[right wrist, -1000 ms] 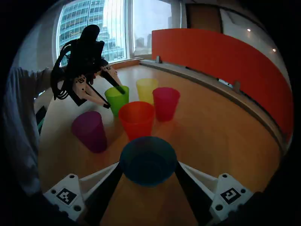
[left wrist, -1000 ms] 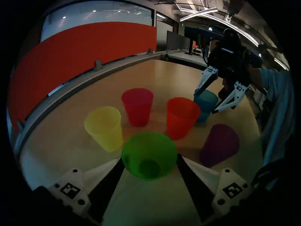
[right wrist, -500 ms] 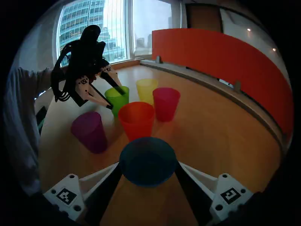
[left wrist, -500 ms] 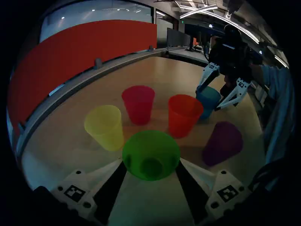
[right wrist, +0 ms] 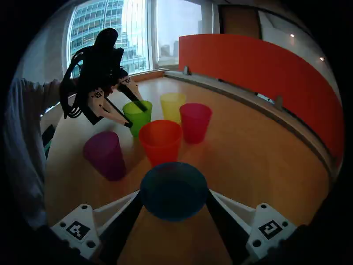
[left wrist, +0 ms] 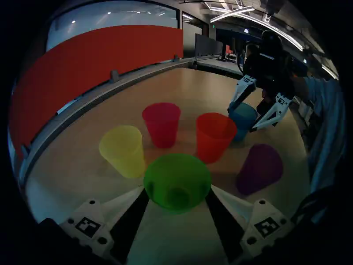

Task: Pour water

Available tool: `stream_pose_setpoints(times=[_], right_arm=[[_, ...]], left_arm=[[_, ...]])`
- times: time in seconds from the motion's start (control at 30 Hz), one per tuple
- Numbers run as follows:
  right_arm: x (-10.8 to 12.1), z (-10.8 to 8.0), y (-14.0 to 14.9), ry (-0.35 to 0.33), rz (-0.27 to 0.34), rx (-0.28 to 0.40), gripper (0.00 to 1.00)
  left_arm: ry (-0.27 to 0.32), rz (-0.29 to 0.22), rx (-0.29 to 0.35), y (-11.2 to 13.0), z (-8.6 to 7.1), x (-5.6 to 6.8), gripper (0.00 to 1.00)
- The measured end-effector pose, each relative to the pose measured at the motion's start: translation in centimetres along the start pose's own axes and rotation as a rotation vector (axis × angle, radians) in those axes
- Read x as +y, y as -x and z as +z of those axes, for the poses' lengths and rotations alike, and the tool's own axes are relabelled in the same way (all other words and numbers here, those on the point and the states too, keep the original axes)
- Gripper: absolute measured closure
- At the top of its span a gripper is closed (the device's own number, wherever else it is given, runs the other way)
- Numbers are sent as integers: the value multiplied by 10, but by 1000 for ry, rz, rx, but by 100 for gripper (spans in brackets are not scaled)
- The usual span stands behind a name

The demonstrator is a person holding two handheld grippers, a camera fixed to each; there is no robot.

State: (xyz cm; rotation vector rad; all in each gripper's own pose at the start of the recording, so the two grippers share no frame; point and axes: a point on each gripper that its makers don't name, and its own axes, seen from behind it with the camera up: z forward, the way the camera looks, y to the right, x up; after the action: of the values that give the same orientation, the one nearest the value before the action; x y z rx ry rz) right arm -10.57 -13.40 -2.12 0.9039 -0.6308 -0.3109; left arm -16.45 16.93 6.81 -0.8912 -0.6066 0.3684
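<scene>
left gripper (left wrist: 176,196) pinching green cup (left wrist: 177,174), lower centre | right gripper (right wrist: 174,201) pinching blue cup (right wrist: 173,185), lower centre | risk: cups crowded, tilt could knock orange cup (right wrist: 160,139); missed aim spills on table (right wrist: 256,168)

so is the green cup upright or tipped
Upright: in the right gripper view the green cup sits level, mouth facing up, between the left gripper's fingers, with no lean toward another cup.
</scene>
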Motion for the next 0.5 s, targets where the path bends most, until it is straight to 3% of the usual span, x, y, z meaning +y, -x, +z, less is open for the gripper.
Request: stream_pose_setpoints(times=[0.2, 0.5], right_arm=[[0, 0, 1, 1, -5, -2, 10], [-2, -3, -1, 4, -11, 17, 11]], left_arm=[[-3, 7, -1, 0, -1, 0, 16], [-6, -4, 14, -3, -5, 1, 16]])
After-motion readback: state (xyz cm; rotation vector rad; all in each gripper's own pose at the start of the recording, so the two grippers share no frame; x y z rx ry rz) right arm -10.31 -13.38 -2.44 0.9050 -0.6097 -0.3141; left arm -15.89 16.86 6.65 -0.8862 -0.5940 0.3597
